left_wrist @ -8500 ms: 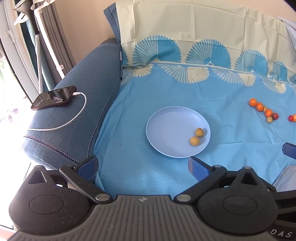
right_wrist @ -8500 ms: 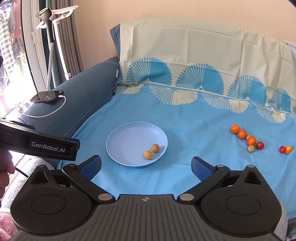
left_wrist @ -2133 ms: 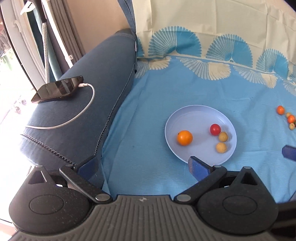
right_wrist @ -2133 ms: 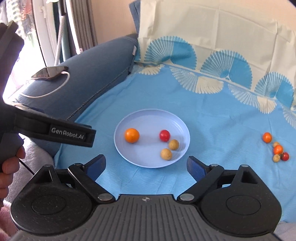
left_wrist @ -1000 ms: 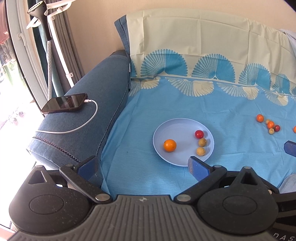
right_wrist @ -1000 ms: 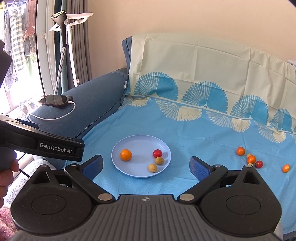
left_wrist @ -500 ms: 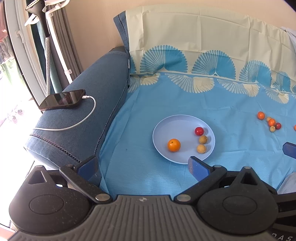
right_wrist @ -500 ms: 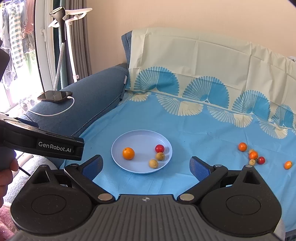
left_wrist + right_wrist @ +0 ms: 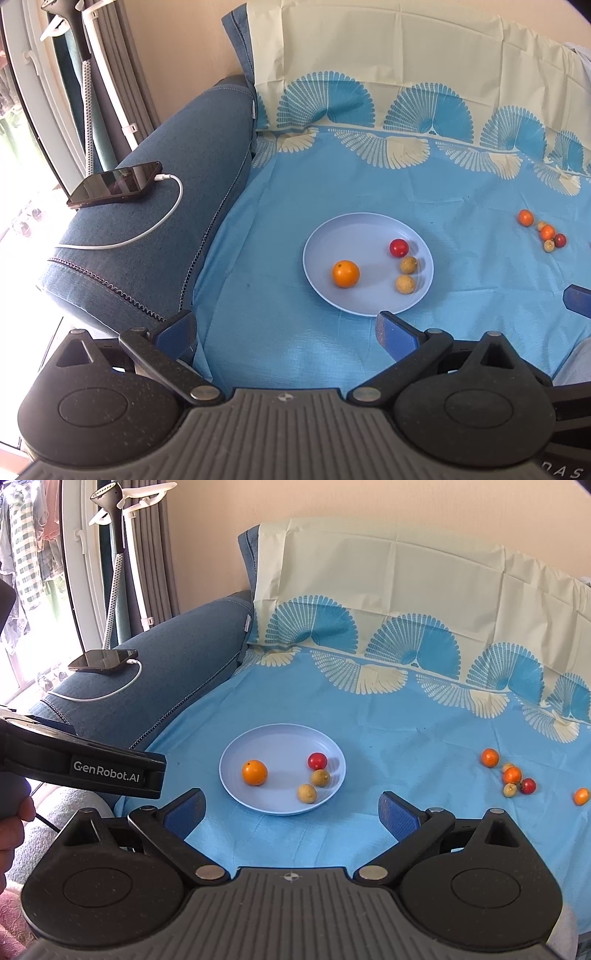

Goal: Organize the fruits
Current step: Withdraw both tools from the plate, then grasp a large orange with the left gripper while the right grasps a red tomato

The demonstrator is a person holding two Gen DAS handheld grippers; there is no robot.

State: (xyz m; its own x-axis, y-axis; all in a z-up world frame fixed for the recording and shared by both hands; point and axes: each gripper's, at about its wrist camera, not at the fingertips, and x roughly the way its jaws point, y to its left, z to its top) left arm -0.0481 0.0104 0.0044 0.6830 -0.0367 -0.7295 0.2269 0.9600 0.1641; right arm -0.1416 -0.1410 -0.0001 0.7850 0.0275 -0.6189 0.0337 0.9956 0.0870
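Note:
A pale blue plate (image 9: 321, 240) (image 9: 280, 738) lies on the blue sheet. It holds an orange (image 9: 345, 273) (image 9: 254, 772), a red cherry tomato (image 9: 398, 247) (image 9: 317, 761) and two tan round fruits (image 9: 406, 284) (image 9: 307, 793). Several small orange, red and tan fruits (image 9: 546, 233) (image 9: 512, 775) lie loose on the sheet to the right. My left gripper (image 9: 286, 328) is open and empty, held back from the plate's near edge. My right gripper (image 9: 293, 810) is open and empty, just short of the plate.
A phone (image 9: 115, 184) on a white charging cable (image 9: 162, 225) rests on the denim sofa arm (image 9: 166, 236) at the left. A cream-and-blue cloth (image 9: 406, 602) covers the backrest. A garment steamer stand (image 9: 118, 554) is by the window. The left gripper's body (image 9: 81, 766) shows at the right view's left edge.
Over 8.5 seconds an orange and a red tomato joined the two tan fruits on the plate. In the last second both grippers stayed open and drifted slightly closer to the plate.

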